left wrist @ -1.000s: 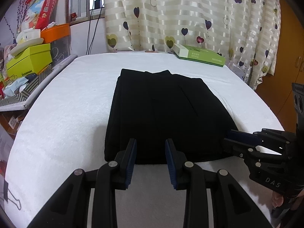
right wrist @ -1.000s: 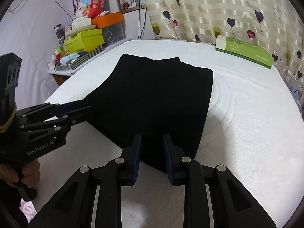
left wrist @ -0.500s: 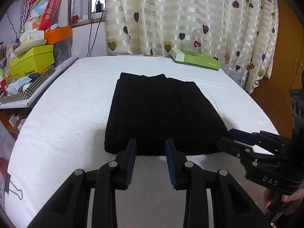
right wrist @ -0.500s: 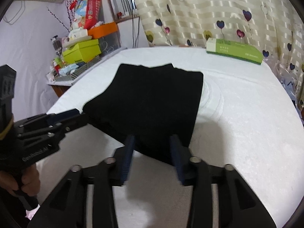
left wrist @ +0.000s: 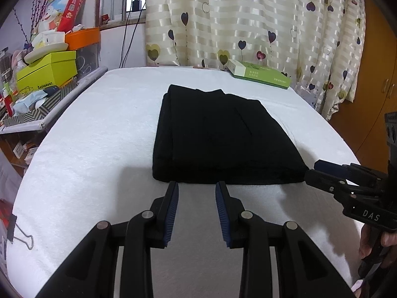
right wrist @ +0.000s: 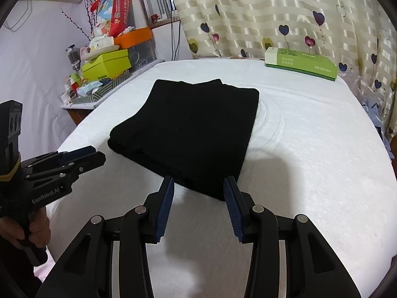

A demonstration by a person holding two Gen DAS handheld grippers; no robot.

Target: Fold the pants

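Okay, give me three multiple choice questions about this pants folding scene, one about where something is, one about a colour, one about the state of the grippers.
1. Where is the green box?
A. on the pants
B. at the far edge of the white surface, by the curtain
C. in a gripper

2. What colour are the pants?
A. black
B. blue
C. grey

3. How are the left gripper and right gripper?
A. both clamped on cloth
B. one holds the box
C. both open, holding nothing

Answers: B, the box lies beyond the pants; A, the folded stack is black; C, the jaws stand apart and empty.

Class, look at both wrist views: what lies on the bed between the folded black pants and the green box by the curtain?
Nothing: only bare white bed cover separates the pants from the green box, clearest in the right wrist view.
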